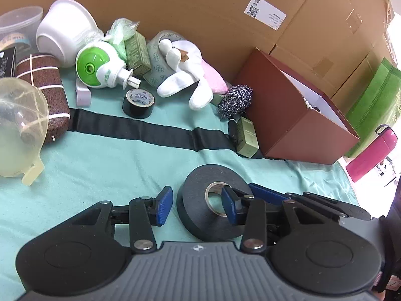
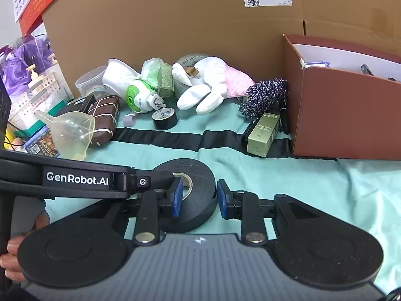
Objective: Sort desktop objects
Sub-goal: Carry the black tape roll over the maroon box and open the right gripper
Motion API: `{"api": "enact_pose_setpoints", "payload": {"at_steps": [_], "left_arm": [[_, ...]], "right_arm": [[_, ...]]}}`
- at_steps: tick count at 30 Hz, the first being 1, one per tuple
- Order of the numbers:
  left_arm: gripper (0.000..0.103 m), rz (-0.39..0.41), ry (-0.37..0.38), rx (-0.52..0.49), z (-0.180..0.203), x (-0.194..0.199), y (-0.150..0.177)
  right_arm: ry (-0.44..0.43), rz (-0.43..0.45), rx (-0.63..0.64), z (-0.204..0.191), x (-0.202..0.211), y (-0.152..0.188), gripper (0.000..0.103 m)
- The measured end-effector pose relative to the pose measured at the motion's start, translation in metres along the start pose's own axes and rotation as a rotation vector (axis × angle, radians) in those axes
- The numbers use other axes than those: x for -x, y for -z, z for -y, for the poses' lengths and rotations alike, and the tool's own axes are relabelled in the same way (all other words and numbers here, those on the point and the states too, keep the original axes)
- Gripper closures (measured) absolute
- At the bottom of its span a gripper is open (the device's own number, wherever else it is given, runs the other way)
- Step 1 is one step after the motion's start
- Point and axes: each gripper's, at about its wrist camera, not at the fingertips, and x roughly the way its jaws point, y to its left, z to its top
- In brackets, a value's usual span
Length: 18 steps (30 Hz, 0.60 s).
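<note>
A large black tape roll [image 1: 198,200] lies flat on the teal cloth [image 1: 105,160]. My left gripper [image 1: 196,204] is open around its left wall, one blue pad outside and one in the core. My right gripper [image 2: 198,197] is open around the roll's [image 2: 198,175] right wall, left pad in the core, right pad outside. The right gripper's blue finger [image 1: 268,194] shows in the left wrist view, and the left gripper's arm [image 2: 82,179] shows in the right wrist view. A brown open box [image 2: 345,115] stands at the right.
Along the cardboard wall [image 1: 200,12] lie a small black tape roll [image 1: 138,103], a green-white plug-in device [image 1: 100,69], a white glove [image 1: 183,75], a metal scourer [image 1: 235,101], a green carton [image 1: 246,138], a brown case [image 1: 45,92], a clear funnel [image 1: 20,125] and a white bowl [image 1: 65,30].
</note>
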Motion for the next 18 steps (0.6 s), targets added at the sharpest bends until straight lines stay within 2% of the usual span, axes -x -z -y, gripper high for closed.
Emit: {"api": "enact_pose_setpoints", "payload": {"at_steps": [2, 5, 11, 18], "left_arm": [[0.065, -0.006, 0.017, 0.003, -0.002, 0.000, 0.000], [0.075, 0.008, -0.012, -0.009, 0.001, 0.002, 0.001], [0.075, 0.063, -0.001, -0.084, 0.025, 0.023, -0.002], [0.075, 0.176, 0.074, -0.204, 0.083, 0.041, -0.032]], "right_arm": [[0.004, 0.003, 0.013, -0.002, 0.000, 0.000, 0.074], [0.010, 0.007, 0.018, -0.003, 0.002, 0.001, 0.075], [0.034, 0.066, 0.031, -0.001, 0.026, 0.000, 0.078], [0.116, 0.232, 0.036, 0.019, 0.074, -0.023, 0.078]]}}
